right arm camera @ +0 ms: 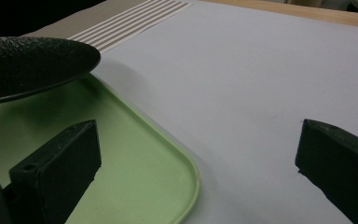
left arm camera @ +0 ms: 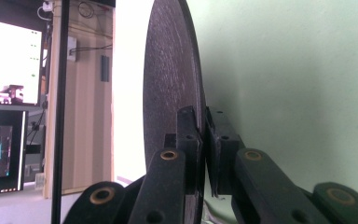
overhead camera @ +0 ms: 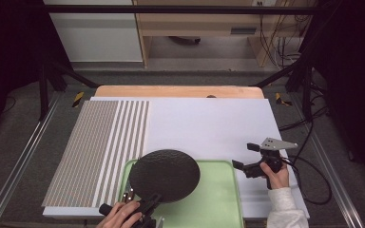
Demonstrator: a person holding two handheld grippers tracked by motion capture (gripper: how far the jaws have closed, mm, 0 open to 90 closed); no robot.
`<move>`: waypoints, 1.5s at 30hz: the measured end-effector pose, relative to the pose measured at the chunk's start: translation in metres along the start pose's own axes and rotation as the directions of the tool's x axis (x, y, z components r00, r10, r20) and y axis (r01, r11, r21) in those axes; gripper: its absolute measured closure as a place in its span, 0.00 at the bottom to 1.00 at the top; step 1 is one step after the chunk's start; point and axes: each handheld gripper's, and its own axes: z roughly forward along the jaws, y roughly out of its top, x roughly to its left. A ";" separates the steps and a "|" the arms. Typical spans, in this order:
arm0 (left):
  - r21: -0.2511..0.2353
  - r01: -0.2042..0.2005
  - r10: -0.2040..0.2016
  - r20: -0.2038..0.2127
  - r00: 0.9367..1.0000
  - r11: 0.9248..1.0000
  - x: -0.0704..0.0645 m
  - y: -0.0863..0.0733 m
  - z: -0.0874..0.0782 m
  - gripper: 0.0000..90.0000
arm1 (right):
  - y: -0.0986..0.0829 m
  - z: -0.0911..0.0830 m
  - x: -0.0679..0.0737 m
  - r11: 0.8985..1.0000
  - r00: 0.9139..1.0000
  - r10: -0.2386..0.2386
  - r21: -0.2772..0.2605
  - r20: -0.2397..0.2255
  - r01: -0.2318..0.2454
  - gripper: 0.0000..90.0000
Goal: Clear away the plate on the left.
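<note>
Even overhead light; dark surroundings in high view. Glare beyond the left gripper (left arm camera: 203,140). Near jaws blurred.

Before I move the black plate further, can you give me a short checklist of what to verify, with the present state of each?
1. Left gripper shut on the rim of the black plate: ok.
2. Plate lifted off the green tray, shadow under it: ok.
3. Right gripper open and holding nothing: ok.
4. Right gripper apart from the plate, over the white sheet: ok.
5. Grip firm enough against slipping: cannot tell.
</note>
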 end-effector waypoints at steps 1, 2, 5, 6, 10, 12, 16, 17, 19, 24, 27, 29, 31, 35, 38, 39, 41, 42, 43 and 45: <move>-0.003 -0.002 0.002 0.001 1.000 1.000 -0.001 0.001 0.000 0.94 | 0.000 0.000 0.000 1.000 1.000 0.000 0.000 0.000 0.000 0.01; -0.006 -0.005 0.005 0.002 1.000 1.000 -0.002 0.002 0.000 0.94 | 0.000 0.000 0.000 1.000 1.000 -0.001 0.000 0.000 0.001 0.01; -0.008 -0.017 0.017 0.006 1.000 1.000 -0.005 0.005 0.000 0.94 | 0.000 0.000 0.000 1.000 1.000 -0.003 0.002 0.000 0.003 0.01; -0.010 -0.017 0.018 0.009 1.000 1.000 -0.006 0.006 0.000 0.94 | 0.000 0.000 0.000 1.000 1.000 -0.002 0.001 0.000 0.002 0.01; -0.011 -0.023 0.023 0.016 1.000 1.000 -0.009 0.008 -0.001 0.94 | 0.000 0.000 0.000 1.000 1.000 -0.003 -0.002 -0.001 0.003 0.01; -0.014 -0.026 0.026 0.020 0.999 1.000 -0.010 0.010 -0.002 0.94 | 0.000 0.000 0.000 1.000 1.000 -0.004 0.000 0.000 0.004 0.01; -0.019 -0.024 0.025 0.029 0.999 1.000 -0.013 0.012 -0.003 0.94 | 0.000 0.000 0.000 1.000 1.000 -0.003 0.000 0.000 0.003 0.01; -0.018 -0.024 0.025 0.033 0.999 1.000 -0.013 0.013 -0.003 0.94 | 0.000 0.000 0.000 1.000 1.000 -0.004 0.000 0.000 0.004 0.01; -0.022 -0.023 0.024 0.037 0.999 0.999 -0.015 0.013 -0.003 0.94 | 0.000 0.000 0.000 1.000 1.000 -0.003 0.000 0.000 0.003 0.01; -0.022 -0.018 0.019 0.048 0.999 1.000 -0.018 0.014 0.000 0.94 | 0.000 0.000 0.001 1.000 1.000 -0.003 0.000 0.001 0.003 0.01; -0.020 -0.014 0.015 0.061 0.998 1.000 -0.019 0.014 0.002 0.93 | 0.000 0.000 0.000 1.000 1.000 -0.003 0.000 0.000 0.003 0.01; -0.020 -0.014 0.015 0.066 0.998 1.000 -0.021 0.014 0.003 0.93 | 0.000 0.001 0.000 1.000 1.000 -0.004 0.001 0.001 0.004 0.01; -0.020 -0.013 0.015 0.071 0.997 1.000 -0.022 0.014 0.004 0.93 | 0.000 0.000 0.001 1.000 1.000 -0.004 0.001 0.000 0.004 0.01; -0.023 -0.025 0.026 0.067 0.997 0.999 -0.024 0.014 0.006 0.93 | 0.000 0.000 0.001 1.000 1.000 0.000 -0.001 -0.002 0.000 0.01; -0.017 -0.020 0.022 0.079 0.997 1.000 -0.025 0.016 0.008 0.93 | 0.000 0.001 0.001 1.000 1.000 -0.005 0.000 -0.001 0.005 0.01; -0.021 -0.024 0.026 0.076 0.997 0.999 -0.026 0.016 0.008 0.94 | 0.000 0.000 0.001 1.000 1.000 -0.004 0.000 0.000 0.004 0.01; -0.024 -0.031 0.033 0.091 0.995 0.999 -0.028 0.017 0.010 0.94 | 0.000 0.000 0.001 1.000 1.000 -0.004 -0.001 -0.001 0.004 0.01; -0.028 -0.034 0.037 0.095 0.995 0.999 -0.030 0.017 0.011 0.95 | 0.000 0.000 0.001 1.000 1.000 -0.006 0.001 0.000 0.006 0.01; -0.026 -0.043 0.045 0.098 0.994 0.999 -0.032 0.018 0.012 0.96 | 0.000 0.000 0.001 1.000 1.000 -0.003 -0.001 -0.002 0.003 0.01; -0.022 -0.063 0.065 0.098 0.993 0.998 -0.034 0.019 0.013 0.96 | 0.000 0.000 0.001 1.000 1.000 -0.005 0.000 0.000 0.005 0.01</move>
